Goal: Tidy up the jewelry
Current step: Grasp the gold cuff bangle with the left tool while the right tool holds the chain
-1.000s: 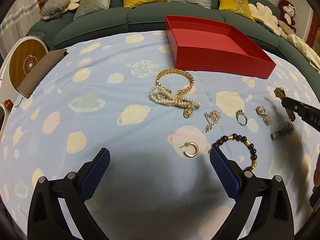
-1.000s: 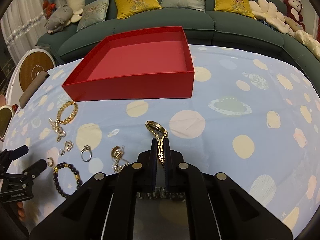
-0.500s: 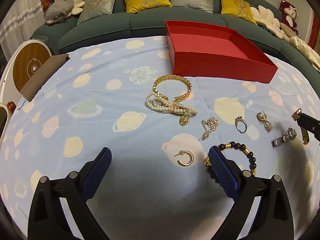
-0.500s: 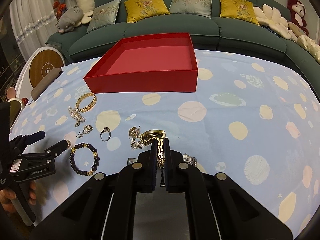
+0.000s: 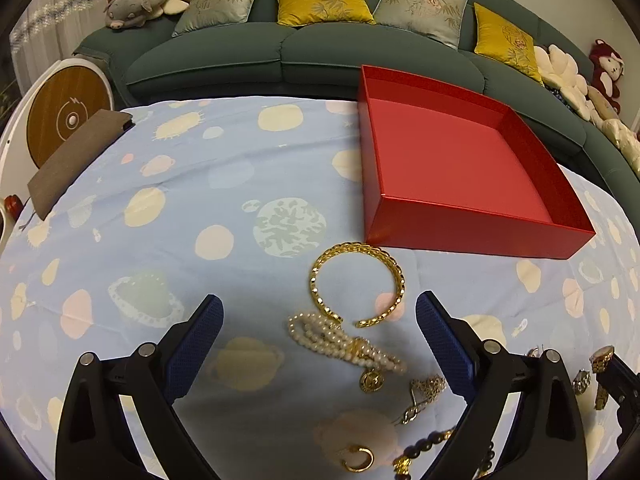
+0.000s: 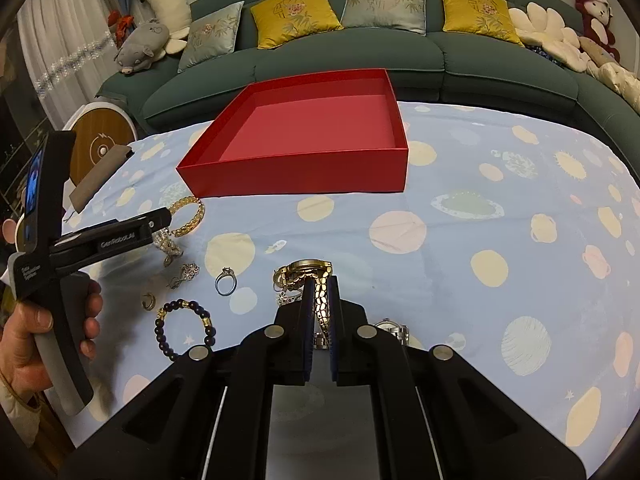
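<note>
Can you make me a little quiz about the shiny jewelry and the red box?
1. True or false: the red box already holds jewelry.
2. What is the right gripper shut on? A) the gold watch B) the pearl bracelet C) a ring
3. Fill in: the left gripper has its jaws ____.

Key: 1 false; 2 A; 3 open.

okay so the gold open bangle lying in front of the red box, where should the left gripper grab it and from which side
Probably best from above, pinching across the thick woven band of the gold bangle on its right side. It lies flat on the bedsheet, so a side approach finds no edge. The left gripper stands open. Avoid the gap end, which sits against the pearl bracelet.
</note>
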{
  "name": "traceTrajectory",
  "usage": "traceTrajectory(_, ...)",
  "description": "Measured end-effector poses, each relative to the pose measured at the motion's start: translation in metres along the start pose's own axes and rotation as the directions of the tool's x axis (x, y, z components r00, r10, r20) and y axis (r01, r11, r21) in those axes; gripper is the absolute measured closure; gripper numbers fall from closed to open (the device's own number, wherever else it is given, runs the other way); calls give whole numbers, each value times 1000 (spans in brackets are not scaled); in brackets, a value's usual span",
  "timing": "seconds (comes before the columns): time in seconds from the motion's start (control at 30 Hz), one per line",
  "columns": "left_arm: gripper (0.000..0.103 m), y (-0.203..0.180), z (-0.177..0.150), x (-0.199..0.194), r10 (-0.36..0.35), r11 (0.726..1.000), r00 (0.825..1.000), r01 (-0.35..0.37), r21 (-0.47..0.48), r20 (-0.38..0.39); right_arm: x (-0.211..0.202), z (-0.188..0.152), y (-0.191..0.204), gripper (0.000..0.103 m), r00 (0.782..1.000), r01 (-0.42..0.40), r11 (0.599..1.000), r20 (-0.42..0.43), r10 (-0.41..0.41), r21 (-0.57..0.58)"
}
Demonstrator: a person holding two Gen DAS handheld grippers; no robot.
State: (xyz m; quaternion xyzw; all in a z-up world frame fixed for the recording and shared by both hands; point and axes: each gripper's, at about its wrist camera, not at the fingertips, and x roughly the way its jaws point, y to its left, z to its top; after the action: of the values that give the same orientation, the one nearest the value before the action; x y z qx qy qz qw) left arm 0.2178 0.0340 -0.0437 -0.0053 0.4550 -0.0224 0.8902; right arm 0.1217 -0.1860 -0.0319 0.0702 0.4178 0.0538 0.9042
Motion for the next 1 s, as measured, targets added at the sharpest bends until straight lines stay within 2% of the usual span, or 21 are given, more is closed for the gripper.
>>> traceTrajectory(0.13, 9, -12, 0, 15, 16, 998, 1000, -15, 59, -12, 7, -1, 0, 98, 1000, -3, 1000, -13, 3, -4)
traceTrajectory(0.33, 10, -12, -1, 30, 35, 998, 999, -33, 55, -38, 14, -1, -4, 98, 1000, -7, 1000, -23, 8, 4)
traceTrajectory(0.4, 19, -13, 0, 28, 26, 998, 999, -25, 56, -25, 15, 0, -5, 98, 1000, -7, 1000, -23, 7, 5)
traceTrajectory(0.47, 33, -15, 0, 27, 20, 998, 1000, -18, 64, -17, 15, 0, -6, 98, 1000, -7, 1000, -24, 7, 6)
traceTrajectory(0.57, 47, -18, 1, 25, 6, 997, 1000, -5, 71, -11, 16, 0, -8, 98, 1000, -7, 1000, -27, 7, 10)
traceTrajectory(0.8, 47, -21, -3, 15, -33, 996, 999, 34, 79, -17, 11, 3, -6, 98, 1000, -12, 1000, -13, 12, 3)
traceTrajectory(1.0, 47, -26, -3, -24, -78, 994, 997, 76, 79, 23, -1, 12, -2, 98, 1000, -18, 1000, 20, 18, -1)
